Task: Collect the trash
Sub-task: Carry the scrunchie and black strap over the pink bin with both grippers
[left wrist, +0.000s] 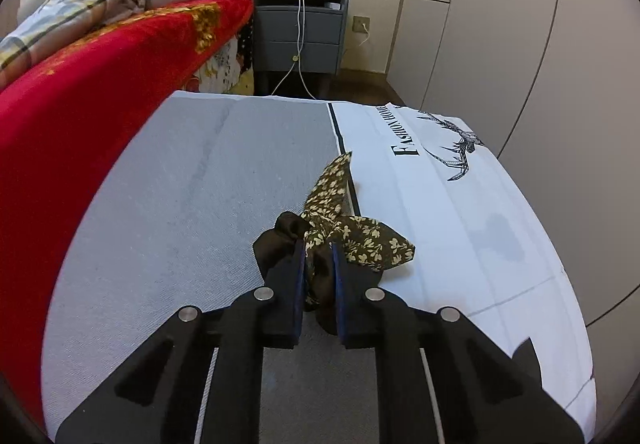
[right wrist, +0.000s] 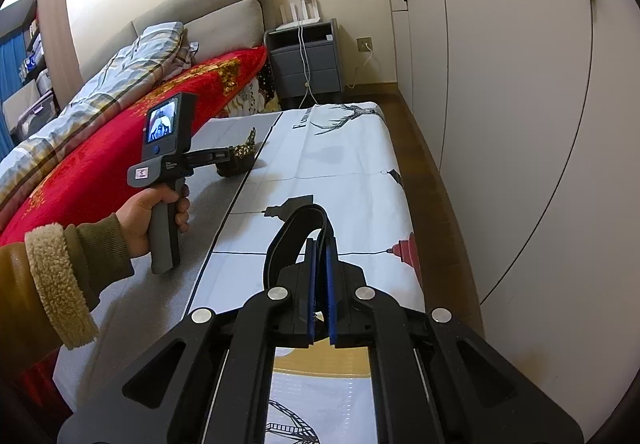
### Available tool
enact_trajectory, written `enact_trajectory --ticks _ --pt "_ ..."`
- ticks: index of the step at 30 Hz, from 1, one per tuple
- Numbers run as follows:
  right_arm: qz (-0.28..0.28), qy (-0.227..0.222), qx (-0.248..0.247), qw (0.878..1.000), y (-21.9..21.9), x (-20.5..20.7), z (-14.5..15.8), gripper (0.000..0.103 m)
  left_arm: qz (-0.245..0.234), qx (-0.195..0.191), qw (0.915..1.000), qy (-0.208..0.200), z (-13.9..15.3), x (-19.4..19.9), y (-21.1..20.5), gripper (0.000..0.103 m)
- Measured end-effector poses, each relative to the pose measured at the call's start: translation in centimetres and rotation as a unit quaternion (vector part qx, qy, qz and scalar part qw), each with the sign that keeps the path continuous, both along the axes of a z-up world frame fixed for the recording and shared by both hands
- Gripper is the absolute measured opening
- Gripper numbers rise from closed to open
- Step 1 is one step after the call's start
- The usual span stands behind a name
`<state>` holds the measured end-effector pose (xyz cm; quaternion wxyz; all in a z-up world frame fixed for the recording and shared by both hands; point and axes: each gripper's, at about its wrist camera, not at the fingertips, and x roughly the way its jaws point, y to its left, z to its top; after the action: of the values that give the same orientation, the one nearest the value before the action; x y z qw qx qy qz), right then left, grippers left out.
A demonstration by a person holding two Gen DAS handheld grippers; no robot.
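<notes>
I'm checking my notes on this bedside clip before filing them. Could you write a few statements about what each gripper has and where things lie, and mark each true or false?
1. The left gripper is shut on the floral scrunchie. True.
2. The right gripper is open and holds nothing. False: it is shut on a black band.
3. The scrunchie lies on the red blanket. False: it sits on the printed cloth, near the black stripe.
4. A grey nightstand stands beyond the cloth, cables hanging down its front. True.
5. A hand holds the left gripper's handle. True.
</notes>
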<state>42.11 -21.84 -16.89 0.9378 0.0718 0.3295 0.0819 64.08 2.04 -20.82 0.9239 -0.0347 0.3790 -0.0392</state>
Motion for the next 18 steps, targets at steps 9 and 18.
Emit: enact_trajectory --ticks 9,18 --pt "0.017 -0.009 0.003 1.000 0.6 -2.5 3.2 0.005 -0.045 -0.008 0.9987 -0.023 6.4 -7.9 0.6 0.012" --pt "0.035 -0.029 0.011 0.999 1.9 -11.0 8.5 0.005 -0.091 -0.012 0.9945 -0.051 15.9 -21.1 -0.4 0.012"
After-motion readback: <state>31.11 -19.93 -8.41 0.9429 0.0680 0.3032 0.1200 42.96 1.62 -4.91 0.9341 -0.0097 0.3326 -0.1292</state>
